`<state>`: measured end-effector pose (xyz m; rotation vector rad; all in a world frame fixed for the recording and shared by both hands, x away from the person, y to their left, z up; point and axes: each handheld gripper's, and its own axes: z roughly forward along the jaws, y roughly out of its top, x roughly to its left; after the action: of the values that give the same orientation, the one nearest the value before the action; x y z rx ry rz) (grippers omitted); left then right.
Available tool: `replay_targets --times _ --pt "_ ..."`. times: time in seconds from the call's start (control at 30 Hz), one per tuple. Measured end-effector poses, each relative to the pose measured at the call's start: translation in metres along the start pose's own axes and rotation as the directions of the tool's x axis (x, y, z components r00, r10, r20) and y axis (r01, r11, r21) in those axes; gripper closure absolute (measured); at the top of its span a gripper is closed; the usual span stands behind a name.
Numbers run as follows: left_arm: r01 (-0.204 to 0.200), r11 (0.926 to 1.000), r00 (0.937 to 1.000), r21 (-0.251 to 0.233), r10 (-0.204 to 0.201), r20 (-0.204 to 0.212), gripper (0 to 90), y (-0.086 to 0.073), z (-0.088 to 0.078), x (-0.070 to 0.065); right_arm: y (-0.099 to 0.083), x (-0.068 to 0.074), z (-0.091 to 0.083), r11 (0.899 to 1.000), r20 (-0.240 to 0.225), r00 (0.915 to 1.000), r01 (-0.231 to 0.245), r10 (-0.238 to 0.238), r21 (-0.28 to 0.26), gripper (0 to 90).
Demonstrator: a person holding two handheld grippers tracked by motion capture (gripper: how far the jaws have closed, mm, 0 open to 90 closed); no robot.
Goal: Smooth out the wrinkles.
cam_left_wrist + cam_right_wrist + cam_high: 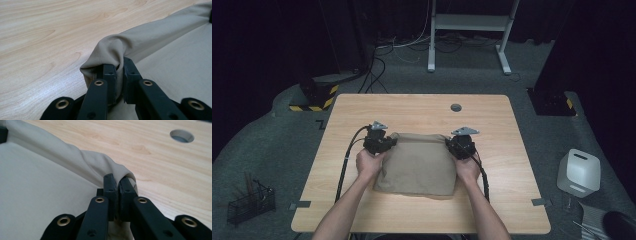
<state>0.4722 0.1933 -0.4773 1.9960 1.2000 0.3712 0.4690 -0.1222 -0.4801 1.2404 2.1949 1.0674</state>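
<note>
Left gripper (119,72) and right gripper (118,188) each clench a far corner of the folded beige cloth (419,162). Risk: uneven lowering skews the fold; thin fabric may slip out.

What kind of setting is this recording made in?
Probably a lab or recording studio: a lone wooden table on grey carpet, dark surroundings, loose cables on the floor and a white equipment stand behind.
</note>
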Motion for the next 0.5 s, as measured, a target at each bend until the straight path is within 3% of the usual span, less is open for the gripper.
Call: replay_targets --times 0.1,0.33,0.5 --pt "0.016 0.9998 0.9999 0.011 -0.016 0.002 83.4 -0.003 0.004 -0.001 -0.004 0.000 0.004 1.000 0.002 1.0000 0.004 -0.004 0.010 86.6" --pt "0.010 0.9987 0.9999 0.050 -0.011 0.007 83.5 -0.009 0.010 -0.001 -0.011 0.001 0.010 0.999 -0.004 1.0000 0.002 -0.002 0.042 86.6" --pt "0.026 0.9991 0.9987 0.034 -0.028 0.043 83.8 -0.030 -0.001 -0.011 -0.028 0.007 0.005 0.999 -0.028 0.9996 0.004 -0.003 0.050 86.7"
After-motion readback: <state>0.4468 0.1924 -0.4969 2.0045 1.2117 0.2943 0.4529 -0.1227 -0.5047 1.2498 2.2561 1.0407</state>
